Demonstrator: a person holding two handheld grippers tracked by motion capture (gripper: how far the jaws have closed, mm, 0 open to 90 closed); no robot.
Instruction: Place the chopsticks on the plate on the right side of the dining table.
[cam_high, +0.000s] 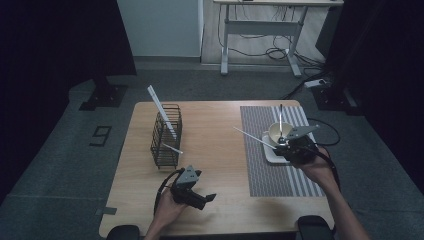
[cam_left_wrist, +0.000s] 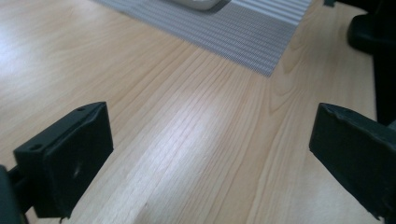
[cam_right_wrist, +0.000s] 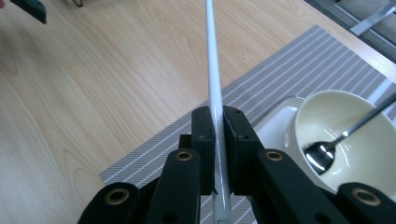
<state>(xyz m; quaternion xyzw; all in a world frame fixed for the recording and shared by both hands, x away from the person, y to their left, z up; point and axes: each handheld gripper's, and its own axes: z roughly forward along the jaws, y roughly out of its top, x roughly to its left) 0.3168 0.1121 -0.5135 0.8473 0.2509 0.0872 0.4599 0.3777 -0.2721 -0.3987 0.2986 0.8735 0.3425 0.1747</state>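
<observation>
Wire basket at desk left, holding white sticks. Left gripper low over bare wood near the front edge, jaws wide apart, nothing between them. Right gripper over the striped mat, jaws clamped on a thin white stick, beside the bowl with spoon.

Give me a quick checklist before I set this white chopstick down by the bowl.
1. Right hand-held gripper clamped on the white chopstick: ok.
2. Chopstick free of the bowl and the spoon in it: ok.
3. Bare striped placemat beside the bowl for the chopstick: ok.
4. Left hand-held gripper open, nothing between its jaws: ok.
5. Wire basket with two white sticks, far across the table: ok.
6. Whether the bowl's tray sits flat: cannot tell.
</observation>
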